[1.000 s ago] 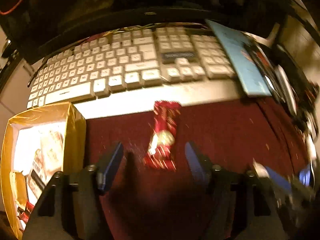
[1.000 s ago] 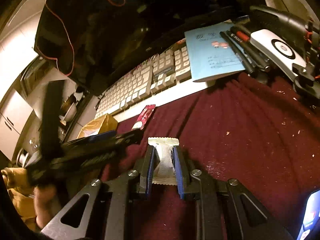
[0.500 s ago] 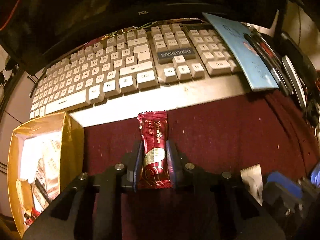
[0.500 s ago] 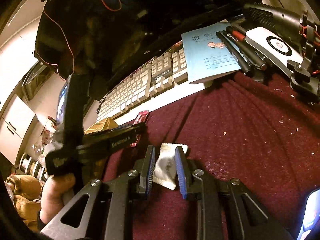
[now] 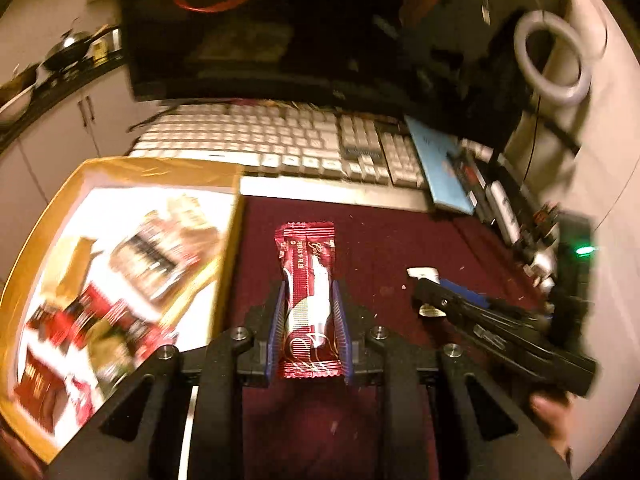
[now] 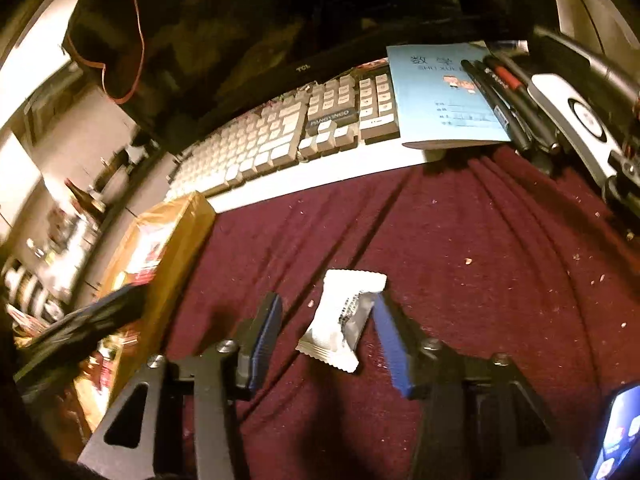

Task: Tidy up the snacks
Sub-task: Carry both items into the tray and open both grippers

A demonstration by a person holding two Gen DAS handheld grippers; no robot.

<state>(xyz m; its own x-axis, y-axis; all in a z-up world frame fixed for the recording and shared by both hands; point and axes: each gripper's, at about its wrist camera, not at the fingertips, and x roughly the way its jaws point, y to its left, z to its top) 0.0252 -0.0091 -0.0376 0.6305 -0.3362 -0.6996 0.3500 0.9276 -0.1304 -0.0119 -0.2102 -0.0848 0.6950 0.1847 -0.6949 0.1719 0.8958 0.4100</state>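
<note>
**A:** What do we see from the left camera?

**B:** Our left gripper (image 5: pixel 308 328) has its two blue jaws squeezed tight on the long red shiny snack wrapper (image 5: pixel 309 300). We hold it by its lower half, so the top pokes out in front. It seems lifted off the dark red cloth (image 5: pixel 380 240). Just to the left is the open yellow cardboard box (image 5: pixel 230 264) with more snacks inside. We think the bar goes in there, so we keep it close to the box wall.

**A:** And from the right camera?

**B:** Our right gripper (image 6: pixel 326 340) has its jaws spread wide. The small white crinkly snack packet (image 6: pixel 344 316) lies tilted on the cloth between them. The right jaw looks like it touches the packet, but we hold nothing. The jaws sit on both sides, so we think we can close and grab it. The box stands off to the left, beside the white keyboard (image 6: pixel 272 148).
</note>
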